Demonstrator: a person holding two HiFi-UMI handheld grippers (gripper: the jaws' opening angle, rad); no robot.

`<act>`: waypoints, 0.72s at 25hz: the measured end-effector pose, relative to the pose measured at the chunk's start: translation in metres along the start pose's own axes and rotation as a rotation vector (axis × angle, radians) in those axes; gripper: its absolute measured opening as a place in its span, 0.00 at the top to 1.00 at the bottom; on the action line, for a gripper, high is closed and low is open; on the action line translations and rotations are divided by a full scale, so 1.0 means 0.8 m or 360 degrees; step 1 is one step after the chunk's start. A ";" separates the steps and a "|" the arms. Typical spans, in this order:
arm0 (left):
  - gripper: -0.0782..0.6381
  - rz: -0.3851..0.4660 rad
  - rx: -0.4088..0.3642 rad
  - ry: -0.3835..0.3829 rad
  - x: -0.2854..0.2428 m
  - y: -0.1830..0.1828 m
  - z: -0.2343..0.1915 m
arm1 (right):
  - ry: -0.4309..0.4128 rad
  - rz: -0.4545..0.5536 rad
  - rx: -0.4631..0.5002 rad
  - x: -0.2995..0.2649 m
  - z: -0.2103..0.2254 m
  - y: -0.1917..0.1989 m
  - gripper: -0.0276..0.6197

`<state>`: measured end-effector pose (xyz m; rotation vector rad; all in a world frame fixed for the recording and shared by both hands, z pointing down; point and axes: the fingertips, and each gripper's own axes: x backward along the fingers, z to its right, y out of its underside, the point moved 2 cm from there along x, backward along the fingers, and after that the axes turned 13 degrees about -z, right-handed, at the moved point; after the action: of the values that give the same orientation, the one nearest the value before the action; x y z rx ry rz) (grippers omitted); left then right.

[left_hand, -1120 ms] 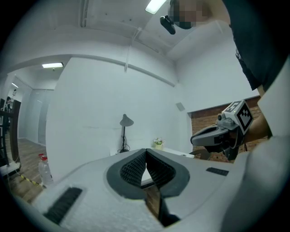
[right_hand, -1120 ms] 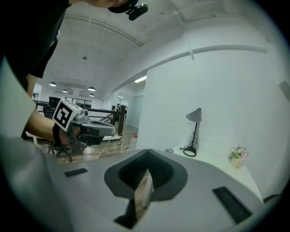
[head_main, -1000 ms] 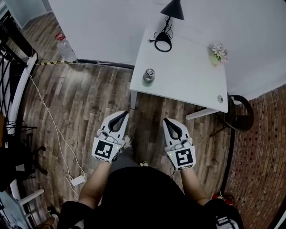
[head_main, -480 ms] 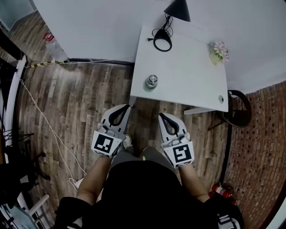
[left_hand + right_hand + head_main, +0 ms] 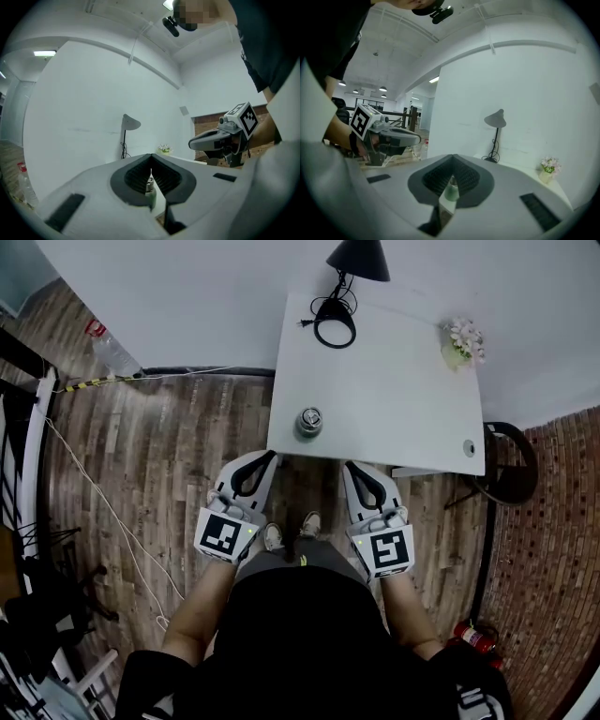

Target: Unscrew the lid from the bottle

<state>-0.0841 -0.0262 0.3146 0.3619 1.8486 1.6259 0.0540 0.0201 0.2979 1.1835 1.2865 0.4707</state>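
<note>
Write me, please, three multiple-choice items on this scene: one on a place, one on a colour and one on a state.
1. Where on the table does the bottle stand?
A. near left corner
B. centre
C. far right corner

2. What colour is the lamp?
A. white
B. black
C. red

3. How are the left gripper and the right gripper?
A. both shut, empty
B. both open
C. both clamped on the bottle

Answers:
1 A: it stands by the edge nearest the person, at the left.
2 B: its shade is black.
3 A: each gripper view shows the jaws together, the bottle farther off.
</note>
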 end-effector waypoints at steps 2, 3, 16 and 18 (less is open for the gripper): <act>0.86 -0.0038 0.0012 -0.0009 -0.010 -0.006 0.000 | -0.0006 -0.0013 0.0001 -0.006 0.013 0.007 0.94; 0.86 -0.0048 0.0010 -0.0016 -0.015 -0.007 -0.002 | -0.0010 -0.0020 0.0002 -0.011 0.019 0.011 0.94; 0.86 -0.0164 0.0018 0.0139 -0.093 0.051 -0.012 | -0.0266 -0.0129 0.0079 -0.115 0.038 0.085 0.82; 0.86 -0.0172 0.0049 0.0190 -0.109 0.063 -0.018 | -0.0323 -0.0141 0.0099 -0.136 0.036 0.099 0.75</act>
<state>-0.0373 -0.0796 0.3876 0.1780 1.9481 1.5772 0.0740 -0.0510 0.4140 1.1890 1.1794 0.2409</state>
